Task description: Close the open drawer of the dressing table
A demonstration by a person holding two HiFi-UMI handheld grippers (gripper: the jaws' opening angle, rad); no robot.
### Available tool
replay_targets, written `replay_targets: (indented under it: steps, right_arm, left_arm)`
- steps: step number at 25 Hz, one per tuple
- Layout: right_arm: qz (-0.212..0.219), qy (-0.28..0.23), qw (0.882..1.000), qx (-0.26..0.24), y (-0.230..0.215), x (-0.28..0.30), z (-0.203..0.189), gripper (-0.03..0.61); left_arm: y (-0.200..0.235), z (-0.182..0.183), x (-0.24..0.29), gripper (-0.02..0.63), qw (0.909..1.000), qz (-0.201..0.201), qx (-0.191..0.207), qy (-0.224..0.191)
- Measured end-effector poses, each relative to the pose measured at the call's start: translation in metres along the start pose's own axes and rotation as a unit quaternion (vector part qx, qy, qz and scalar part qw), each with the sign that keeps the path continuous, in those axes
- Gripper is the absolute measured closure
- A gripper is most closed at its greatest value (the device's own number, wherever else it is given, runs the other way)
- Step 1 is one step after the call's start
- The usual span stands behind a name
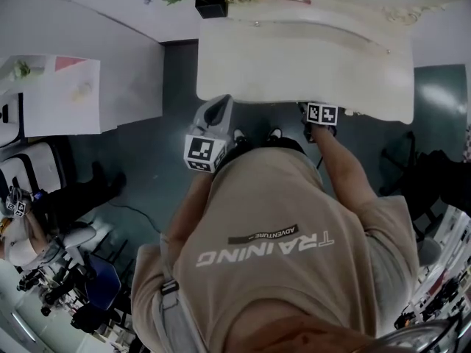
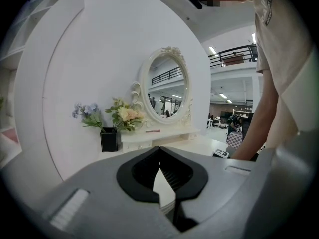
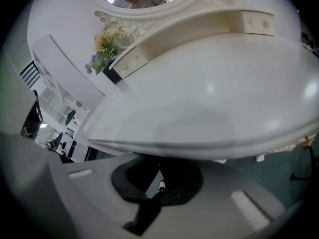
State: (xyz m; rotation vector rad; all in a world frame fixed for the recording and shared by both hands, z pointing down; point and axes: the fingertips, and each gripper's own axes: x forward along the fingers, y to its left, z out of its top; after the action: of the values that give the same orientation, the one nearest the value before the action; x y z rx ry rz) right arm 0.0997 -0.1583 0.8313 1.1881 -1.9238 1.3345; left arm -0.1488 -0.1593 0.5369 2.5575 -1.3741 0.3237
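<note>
The white dressing table (image 1: 294,57) stands in front of me, its oval mirror (image 2: 167,86) at the back. No open drawer shows in the head view; the tabletop hides whatever lies under its front edge. My right gripper (image 1: 321,113) is up against that front edge, its tips tucked below it. In the right gripper view the tabletop (image 3: 209,93) fills the frame, and my right gripper (image 3: 159,183) is shut in the dark space beneath, with a small pale knob-like thing (image 3: 160,186) in the slit between its pads. My left gripper (image 1: 218,109) hangs shut and empty off the table's left front corner (image 2: 160,183).
A black vase of flowers (image 1: 211,2) stands at the table's back left (image 2: 108,139). Two small closed drawers (image 3: 256,21) sit in the raised shelf under the mirror. A white desk with papers (image 1: 96,72) is at the left, and chairs (image 1: 29,168) beyond it.
</note>
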Motion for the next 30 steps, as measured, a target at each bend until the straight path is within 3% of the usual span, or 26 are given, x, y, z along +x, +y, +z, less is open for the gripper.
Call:
replay_targets:
  steps: [8,16,20,25,30]
  right_arm:
    - [-0.013,0.023,0.999,-0.026,0.005,-0.002,-0.004,0.574]
    - [0.046,-0.011,0.996,-0.080,0.054,-0.043,-0.028,0.574]
    - [0.068,-0.070,0.989,-0.109,0.082,-0.076,-0.015,0.574]
    - [0.078,-0.145,0.983,-0.084,0.106,-0.123,0.010,0.575]
    - [0.132,-0.239,0.957,-0.098,0.153,-0.185,0.056,0.574]
  left_arm:
    - [0.007,-0.004,-0.018,0.607,0.9999,0.009,-0.011,-0.004]
    - [-0.003,-0.008,-0.024,0.607,0.9996,-0.020,-0.015,-0.014]
    - [-0.014,-0.013,-0.019,0.607,0.9988,-0.047,-0.007,-0.013]
    - [-0.036,-0.011,-0.016,0.607,0.9967,-0.080,0.007,-0.015]
    - [-0.044,0.014,-0.015,0.607,0.9951,-0.093,-0.002,-0.031]
